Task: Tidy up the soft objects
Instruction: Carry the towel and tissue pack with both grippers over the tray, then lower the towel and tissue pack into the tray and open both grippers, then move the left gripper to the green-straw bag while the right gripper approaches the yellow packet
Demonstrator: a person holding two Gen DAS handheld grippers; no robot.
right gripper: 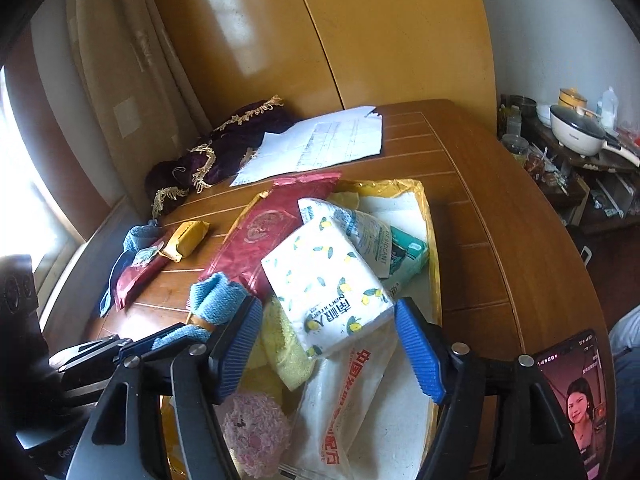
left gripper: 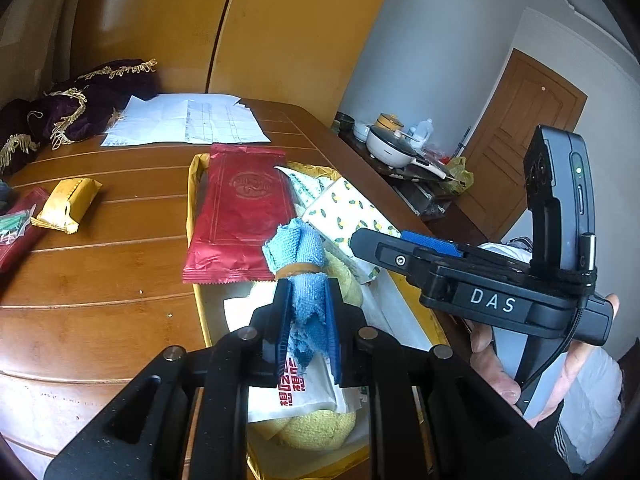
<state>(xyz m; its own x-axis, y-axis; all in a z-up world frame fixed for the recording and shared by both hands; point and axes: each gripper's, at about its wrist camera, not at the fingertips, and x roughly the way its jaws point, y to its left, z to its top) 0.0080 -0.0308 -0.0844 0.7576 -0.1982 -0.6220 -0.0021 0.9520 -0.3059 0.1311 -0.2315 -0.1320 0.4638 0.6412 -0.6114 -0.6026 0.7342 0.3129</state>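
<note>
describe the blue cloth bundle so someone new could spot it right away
On the wooden table sits a gold-rimmed tray heaped with packets. Above its near left edge, the left tool grips a rolled blue cloth. It is the only blue bundle cinched by a tan rubber band.

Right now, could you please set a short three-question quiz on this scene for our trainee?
1. True or false: the left gripper is shut on the blue cloth.
2. What lies between the right gripper fingers: A) a mug, B) the lemon-print tissue pack, C) a shoe?
3. What colour is the long flat packet lying across the tray edge?

Key: 1 true; 2 B; 3 red.
</note>
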